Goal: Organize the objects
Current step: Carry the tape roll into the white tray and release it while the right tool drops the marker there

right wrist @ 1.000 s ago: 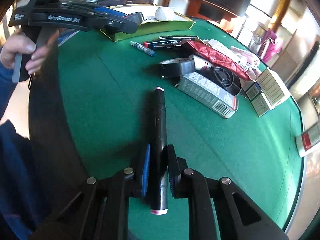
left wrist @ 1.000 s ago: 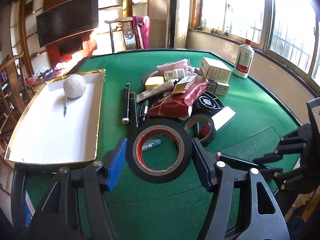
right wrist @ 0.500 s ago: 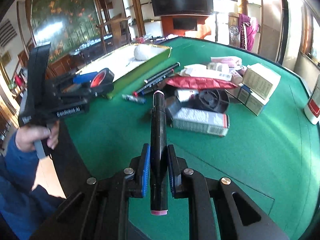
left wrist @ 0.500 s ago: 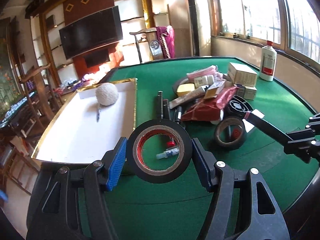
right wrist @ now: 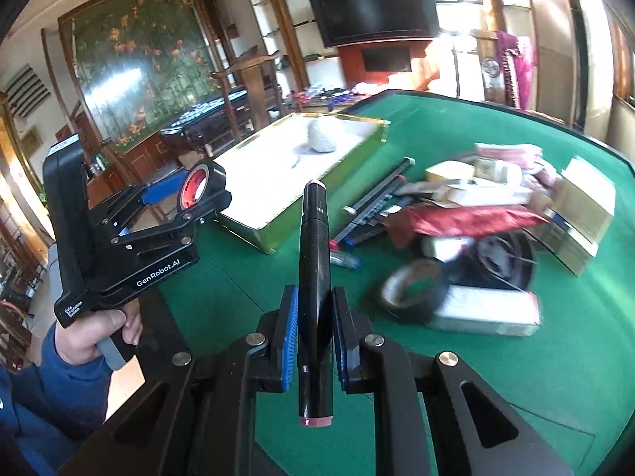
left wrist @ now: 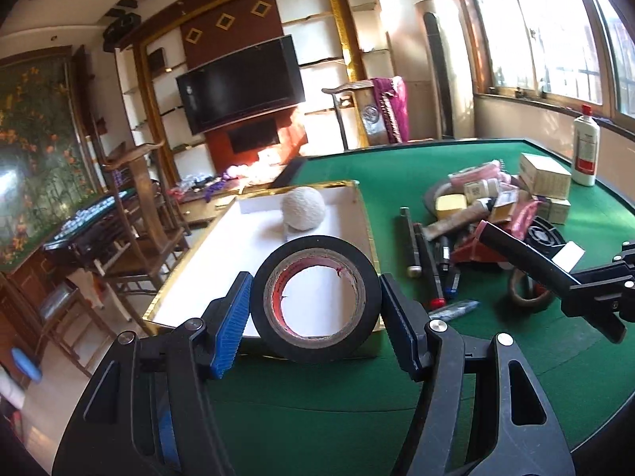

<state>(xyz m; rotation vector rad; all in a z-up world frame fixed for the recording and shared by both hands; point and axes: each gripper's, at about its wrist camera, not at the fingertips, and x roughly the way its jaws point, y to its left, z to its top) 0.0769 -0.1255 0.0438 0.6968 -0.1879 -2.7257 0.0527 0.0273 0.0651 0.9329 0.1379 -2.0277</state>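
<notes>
My left gripper (left wrist: 315, 305) is shut on a roll of black tape (left wrist: 317, 265) with a red core, held above the near end of the white tray (left wrist: 254, 254) with a gold rim. It also shows in the right wrist view (right wrist: 198, 194). My right gripper (right wrist: 313, 317) is shut on a black marker (right wrist: 313, 261) with pink ends, held above the green table; the marker also shows in the left wrist view (left wrist: 520, 258). A white ball (left wrist: 303, 208) lies at the tray's far end.
A pile of boxes, packets, pens and a red bag (right wrist: 468, 218) lies mid-table. A second tape roll (right wrist: 412, 289) and a white box (right wrist: 488, 309) lie near it. A white bottle (left wrist: 585, 150) stands at the far right edge. Chairs stand left of the table.
Both grippers rose and swung left toward the tray. The tape roll now hangs over the tray's near end. The marker moved with the right gripper.
</notes>
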